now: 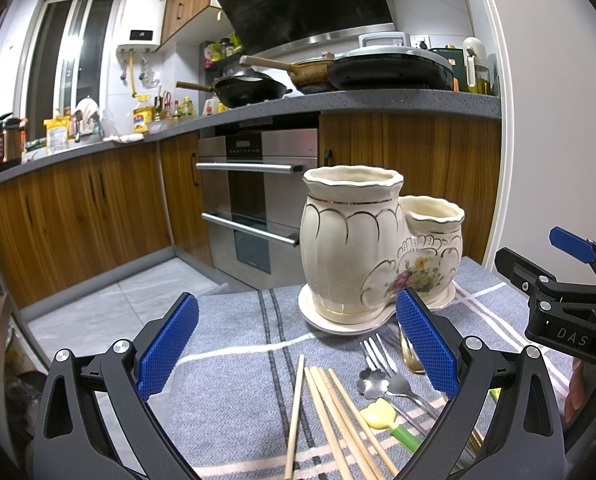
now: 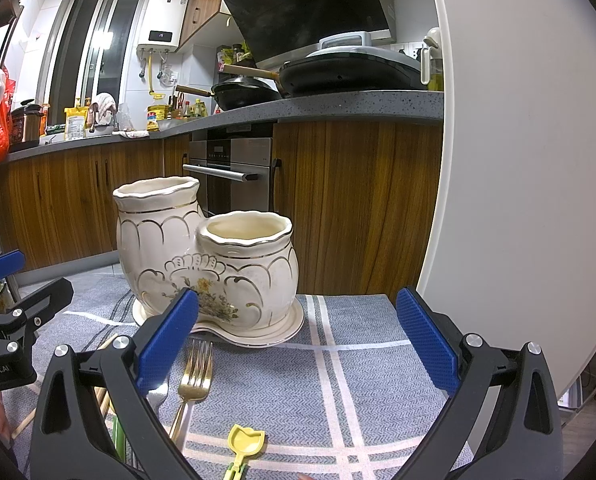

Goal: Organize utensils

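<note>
A cream ceramic utensil holder (image 1: pixel 354 248) with a tall pot and a short pot stands on its saucer on the grey cloth; it also shows in the right wrist view (image 2: pixel 202 256). My left gripper (image 1: pixel 298 344) is open and empty above several wooden chopsticks (image 1: pixel 330 416), a silver fork (image 1: pixel 378 356), a flower-shaped spoon (image 1: pixel 374 380) and a yellow spoon with green handle (image 1: pixel 378 414). My right gripper (image 2: pixel 298 344) is open and empty above a gold fork (image 2: pixel 196 380) and a yellow plastic spoon (image 2: pixel 246 446). The right gripper's body also shows at the right in the left wrist view (image 1: pixel 570 304).
The grey striped cloth (image 2: pixel 358 380) covers a small table with its far edge just behind the holder. Beyond are wooden kitchen cabinets (image 1: pixel 78 208), an oven (image 1: pixel 258 200) and a counter with pans (image 1: pixel 250 92). A white wall (image 2: pixel 518 160) stands close on the right.
</note>
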The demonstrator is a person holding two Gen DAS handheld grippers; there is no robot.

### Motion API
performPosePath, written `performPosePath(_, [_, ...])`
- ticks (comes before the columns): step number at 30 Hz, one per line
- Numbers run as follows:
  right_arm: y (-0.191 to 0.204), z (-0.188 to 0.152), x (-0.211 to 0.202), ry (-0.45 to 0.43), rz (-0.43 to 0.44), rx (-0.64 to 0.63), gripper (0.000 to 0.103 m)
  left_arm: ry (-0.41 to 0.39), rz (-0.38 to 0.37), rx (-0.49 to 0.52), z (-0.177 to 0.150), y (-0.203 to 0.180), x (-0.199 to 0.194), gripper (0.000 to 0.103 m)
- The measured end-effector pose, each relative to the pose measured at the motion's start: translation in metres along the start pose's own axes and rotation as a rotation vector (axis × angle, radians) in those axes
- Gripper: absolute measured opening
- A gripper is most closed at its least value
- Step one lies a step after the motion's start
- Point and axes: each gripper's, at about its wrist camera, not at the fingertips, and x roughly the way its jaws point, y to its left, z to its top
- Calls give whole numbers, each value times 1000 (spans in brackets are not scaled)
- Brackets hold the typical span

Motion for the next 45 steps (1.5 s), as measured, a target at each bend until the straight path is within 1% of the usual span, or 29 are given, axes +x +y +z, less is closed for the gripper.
performPosePath(24, [0,0,2,3,1,3,98,2,0,-1,0,0,0,98])
performPosePath(26, [0,0,2,3,1,4,98,-11,-1,-8,-5,2,0,98])
performPosePath(27, [0,0,2,3,3,5,98,-28,-30,-35,-7,5,-3,98])
performPosePath(28, [-1,0,2,3,3,4,98,-40,-12,-30,-7,8,-8,98])
performPosePath(30, [-2,0,0,-9,10,16,98,-44,-16,-50,-7,16,-11,98])
performPosePath(33, [-10,-2,-10,-63,36,42,98,0,9,-38,-6,21,-5,98])
performPosePath(34, [-11,-1,-13,-78,38,38,98,14,42,-21,-7,23,-3,98])
performPosePath(36, [-13,1,-20,-105,46,26,98,-6,132,16,-5,24,-7,98])
performPosePath(37, [-14,3,-22,-100,51,22,98,-29,167,37,-5,25,-11,98])
performPosePath(38, [-18,3,-21,-88,56,24,98,-49,181,52,-4,25,-15,98])
performPosePath(40, [-23,5,-20,-58,85,32,98,-83,188,101,-5,24,-23,98])
performPosePath(41, [-24,6,-21,-40,96,35,98,-71,193,122,-5,23,-22,98])
performPosePath(42, [-25,6,-21,-18,102,34,98,-42,193,146,-6,21,-20,98])
performPosePath(44, [-24,2,-17,78,115,16,98,40,152,176,-9,18,-15,98])
performPosePath(45, [-23,-1,-14,137,125,4,98,95,123,183,-11,17,-11,98])
